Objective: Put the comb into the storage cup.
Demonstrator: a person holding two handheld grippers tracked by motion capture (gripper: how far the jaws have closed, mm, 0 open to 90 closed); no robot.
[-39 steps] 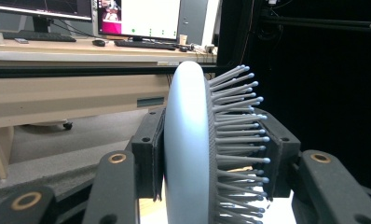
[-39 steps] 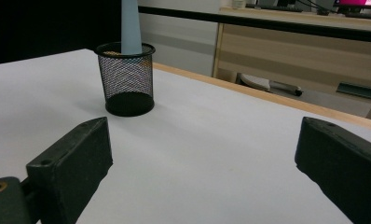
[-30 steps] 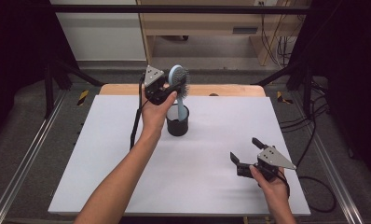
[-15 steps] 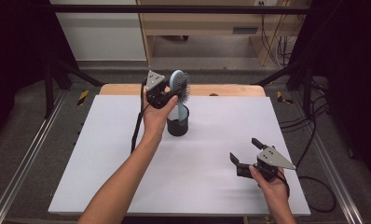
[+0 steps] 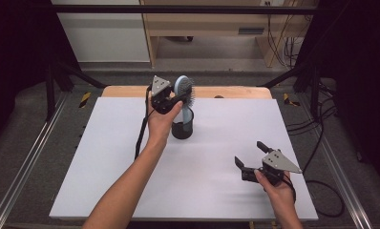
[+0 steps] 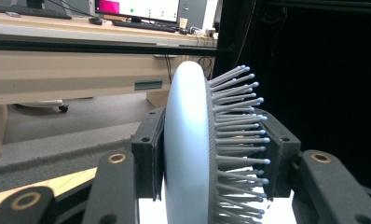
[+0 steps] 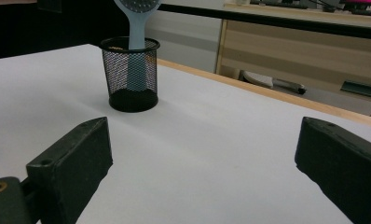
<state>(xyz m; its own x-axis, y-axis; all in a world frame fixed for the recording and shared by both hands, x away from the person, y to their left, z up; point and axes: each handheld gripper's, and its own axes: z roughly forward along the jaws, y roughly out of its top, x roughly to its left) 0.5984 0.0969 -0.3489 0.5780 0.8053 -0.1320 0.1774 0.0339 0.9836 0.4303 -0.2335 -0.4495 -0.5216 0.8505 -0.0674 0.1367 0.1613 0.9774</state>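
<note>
While the left gripper (image 5: 176, 98) clamps the head of the pale blue hairbrush (image 5: 184, 90) between its jaws, one jaw on the smooth back and one on the bristles, the brush's handle stands inside the black mesh cup (image 5: 182, 129) near the far edge of the white table (image 5: 102, 167). The right gripper (image 5: 249, 155) rests near the table's right front, jaws spread wide with nothing between them.

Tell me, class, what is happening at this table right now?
A person's left gripper is shut on the head of a pale blue hairbrush, whose handle stands in a black mesh cup on the white table. The right gripper rests open nearer the person, holding nothing.
</note>
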